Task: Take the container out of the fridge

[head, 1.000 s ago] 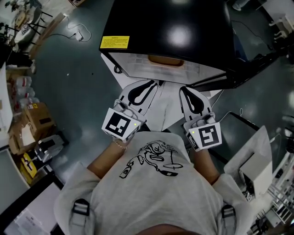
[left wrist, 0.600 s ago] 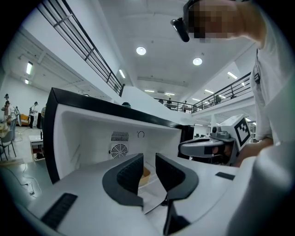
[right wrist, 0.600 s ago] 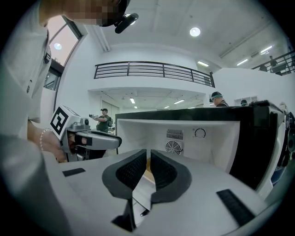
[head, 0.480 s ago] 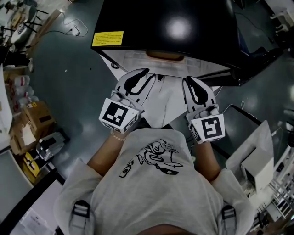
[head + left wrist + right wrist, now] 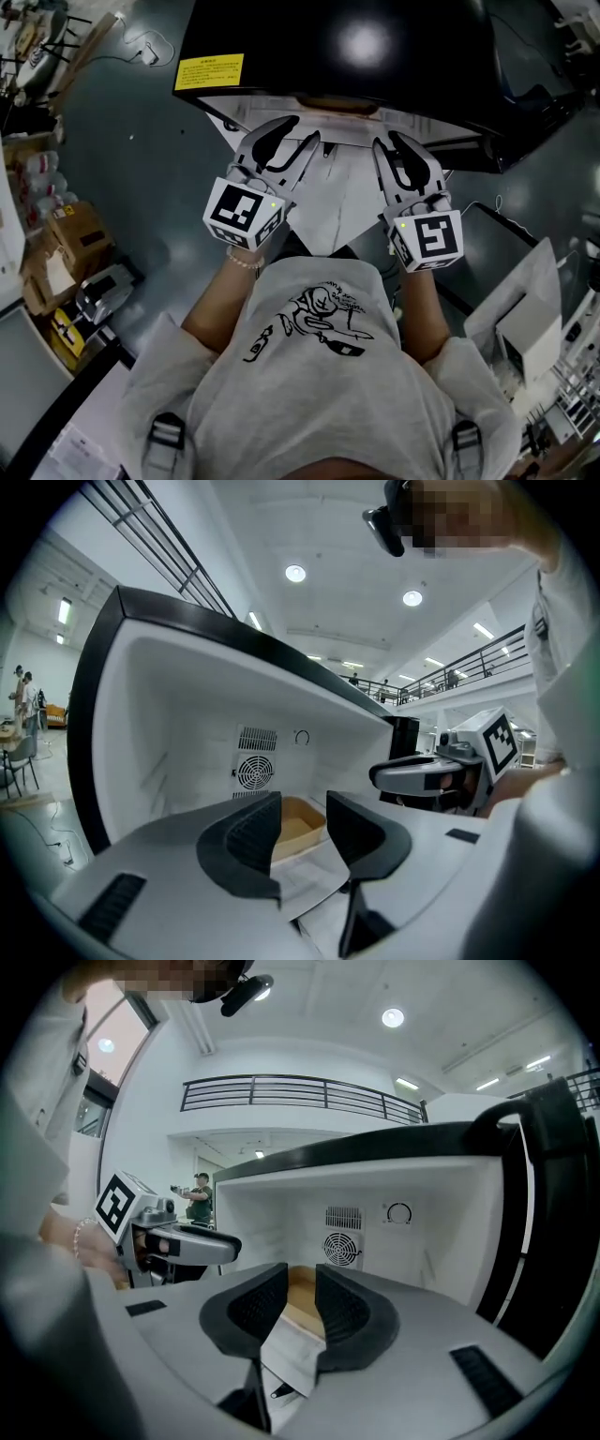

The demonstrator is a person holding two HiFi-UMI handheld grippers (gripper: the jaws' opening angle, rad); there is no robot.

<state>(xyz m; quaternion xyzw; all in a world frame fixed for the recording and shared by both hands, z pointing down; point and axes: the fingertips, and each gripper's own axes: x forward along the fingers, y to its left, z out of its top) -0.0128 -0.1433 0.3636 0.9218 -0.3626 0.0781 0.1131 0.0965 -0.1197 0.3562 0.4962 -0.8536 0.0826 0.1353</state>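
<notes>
An open black fridge point(image 5: 356, 42) with a white inside stands in front of me. A shallow tan container point(image 5: 336, 104) rests on its floor near the back, below a round fan point(image 5: 252, 772). Both gripper views show the container point(image 5: 302, 821) point(image 5: 301, 1294) through the gap between the jaws. My left gripper point(image 5: 293, 142) point(image 5: 303, 834) and right gripper point(image 5: 399, 146) point(image 5: 301, 1309) are side by side at the fridge mouth, apart from the container. Both pairs of jaws are opening with nothing pressed between them.
A white sheet point(image 5: 330, 199) lies over the fridge's front lip below the grippers. The black fridge door point(image 5: 553, 1194) stands open at the right. Cardboard boxes point(image 5: 67, 242) sit on the floor at left, and white equipment point(image 5: 523, 323) at right.
Both grippers have moved forward to the fridge opening. Their jaws, nearly closed a second ago, have spread apart.
</notes>
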